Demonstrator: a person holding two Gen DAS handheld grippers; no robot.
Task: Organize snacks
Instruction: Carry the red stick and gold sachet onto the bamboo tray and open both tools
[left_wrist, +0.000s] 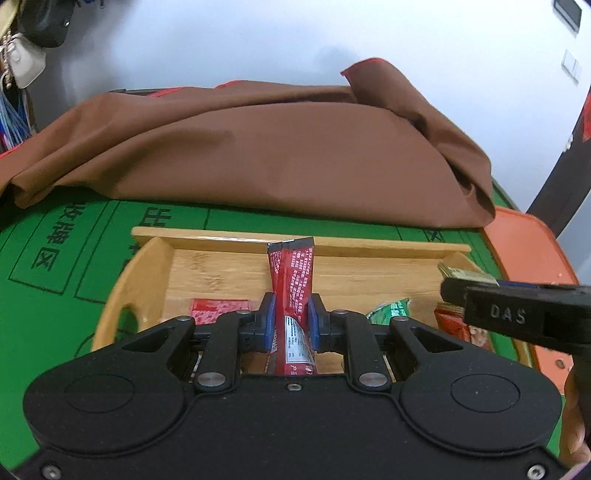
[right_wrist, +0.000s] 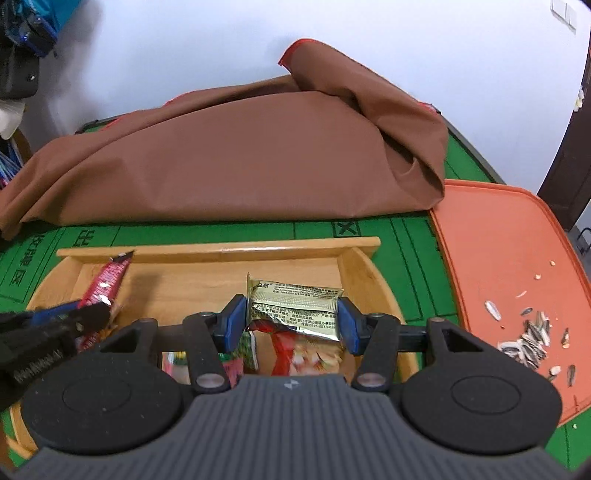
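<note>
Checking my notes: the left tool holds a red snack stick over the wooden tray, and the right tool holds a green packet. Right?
Not quite. The right tool holds a gold packet, not green, as the right wrist view shows. The rest stands: left tool, red snack stick, wooden tray.

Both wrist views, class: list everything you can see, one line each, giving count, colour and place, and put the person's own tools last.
Wooden tray: one, light wood, on the green table.
Table: one, green with printed markings.
Cloth: one, brown, heaped behind the tray.
Orange mat: one, right of the tray.
Sunflower seeds: a scattered pile, black and white, on the mat.
Red stick packet: one, in the left hand-held gripper.
Gold packet: one, in the right hand-held gripper.
Other snack packets: several, red and green, lying in the tray.
Hand-held grippers: two, black with blue pads, over the tray.
</note>
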